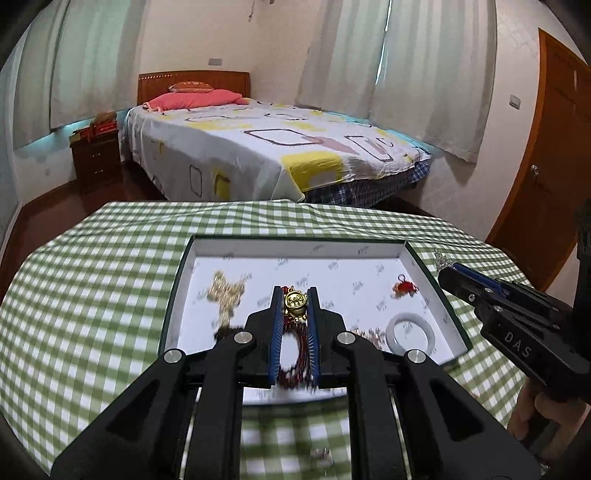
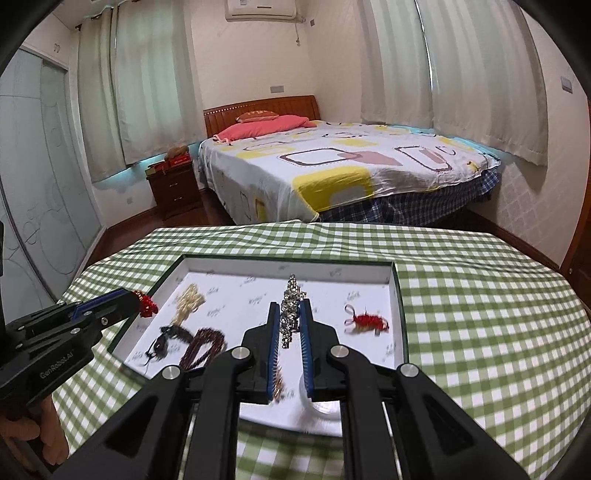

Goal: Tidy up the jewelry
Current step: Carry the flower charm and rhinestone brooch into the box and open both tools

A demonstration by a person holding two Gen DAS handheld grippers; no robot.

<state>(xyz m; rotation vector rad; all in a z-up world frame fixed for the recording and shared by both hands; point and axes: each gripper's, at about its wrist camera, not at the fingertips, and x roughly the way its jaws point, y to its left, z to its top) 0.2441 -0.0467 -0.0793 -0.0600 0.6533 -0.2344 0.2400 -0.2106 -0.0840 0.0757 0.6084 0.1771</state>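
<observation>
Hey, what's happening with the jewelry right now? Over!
Left hand-held gripper shut on red bead bracelet with gold charm. Right hand-held gripper shut on sparkly silver chain. Both over tray. Nothing blocking.

Bedroom with pale walls and a dark red-brown floor point(image 2: 173, 221). Against the far wall, a bed point(image 2: 332, 173) with wooden headboard point(image 2: 258, 107), pink pillow point(image 2: 258, 129) and patterned white-and-yellow sheet. Beside it, a dark wooden nightstand point(image 2: 173, 188). Long pale curtains point(image 2: 480, 74) glowing with daylight. Air conditioner point(image 2: 262, 9) high up. Brown door point(image 1: 550, 166) at right.

Green-white checked tablecloth point(image 1: 92, 280), white tray point(image 1: 295, 254), red beads point(image 1: 295, 376), gold charm point(image 1: 295, 302).
</observation>
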